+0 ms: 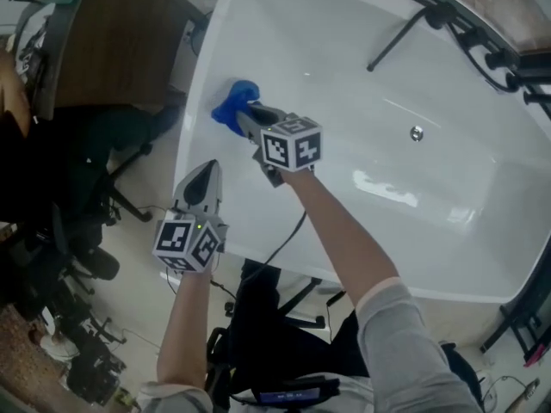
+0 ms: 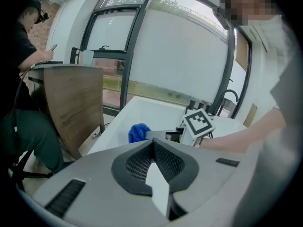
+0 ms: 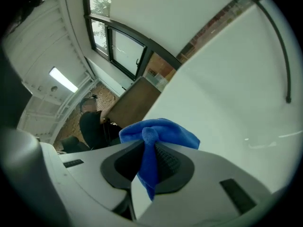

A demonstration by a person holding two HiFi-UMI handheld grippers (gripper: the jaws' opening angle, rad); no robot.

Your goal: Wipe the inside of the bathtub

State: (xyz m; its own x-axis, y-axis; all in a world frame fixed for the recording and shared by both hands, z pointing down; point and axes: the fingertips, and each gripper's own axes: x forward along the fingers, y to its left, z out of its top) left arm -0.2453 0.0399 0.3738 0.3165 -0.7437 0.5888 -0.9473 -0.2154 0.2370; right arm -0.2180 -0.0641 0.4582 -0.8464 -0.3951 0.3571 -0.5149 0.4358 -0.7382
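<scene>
The white bathtub (image 1: 448, 256) fills the right of the head view. A blue cloth (image 1: 234, 103) presses against its inner wall just below the left rim, and my right gripper (image 1: 250, 115) is shut on it. In the right gripper view the cloth (image 3: 158, 131) bunches out between the closed jaws against the tub wall (image 3: 236, 98). My left gripper (image 1: 205, 172) hangs outside the tub by its left rim, shut with nothing between the jaws. The left gripper view shows its jaws (image 2: 154, 143) meeting, with the blue cloth (image 2: 138, 133) and the right gripper (image 2: 163, 135) beyond.
A drain (image 1: 417, 132) sits in the tub floor. A black hand shower (image 1: 405, 31) lies along the far slope, with black tap fittings (image 1: 508, 63) on the right rim. A wooden desk (image 1: 112, 41) and office chairs (image 1: 86, 231) stand left of the tub, where a person (image 2: 23, 79) sits.
</scene>
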